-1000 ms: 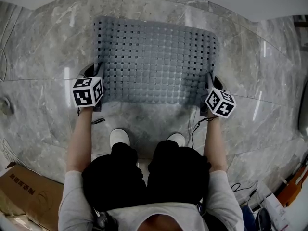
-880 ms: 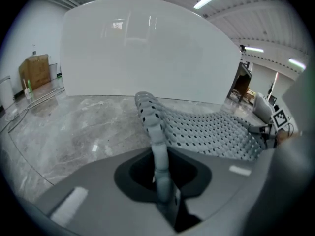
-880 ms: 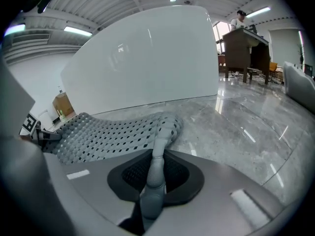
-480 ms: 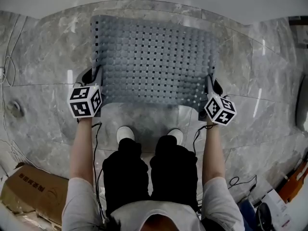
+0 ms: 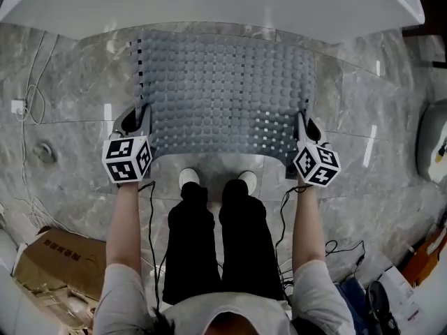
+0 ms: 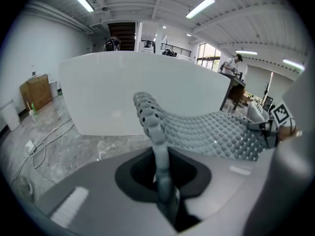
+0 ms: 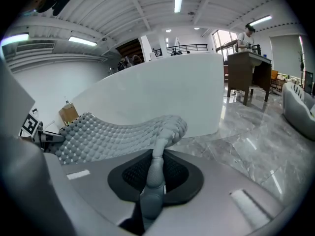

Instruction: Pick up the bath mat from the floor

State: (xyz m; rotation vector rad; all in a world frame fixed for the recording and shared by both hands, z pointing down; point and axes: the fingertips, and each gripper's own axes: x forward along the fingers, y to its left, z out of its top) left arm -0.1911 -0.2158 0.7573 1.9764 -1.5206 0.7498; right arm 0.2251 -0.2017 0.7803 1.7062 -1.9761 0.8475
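A grey studded bath mat [image 5: 223, 93] hangs stretched between my two grippers in the head view, its far part draped toward the white tub. My left gripper [image 5: 142, 121] is shut on the mat's left edge, and in the left gripper view the mat [image 6: 197, 129] rises as a thin strip from between the jaws of the left gripper [image 6: 161, 173]. My right gripper [image 5: 303, 128] is shut on the right edge; in the right gripper view the mat [image 7: 113, 134] curves left from the clamped edge in the right gripper [image 7: 156, 173].
A white bathtub [image 5: 209, 5] stands just beyond the mat. The person's white shoes [image 5: 190, 179] stand on the grey marble floor [image 5: 63, 96] under the mat's near edge. Cardboard box [image 5: 59, 264] at lower left, cables [image 5: 31, 82] on the left, clutter at lower right.
Both grippers have risen with the mat, lifting it off the floor; the person has straightened up, and the tub rim now fills the top of the head view.
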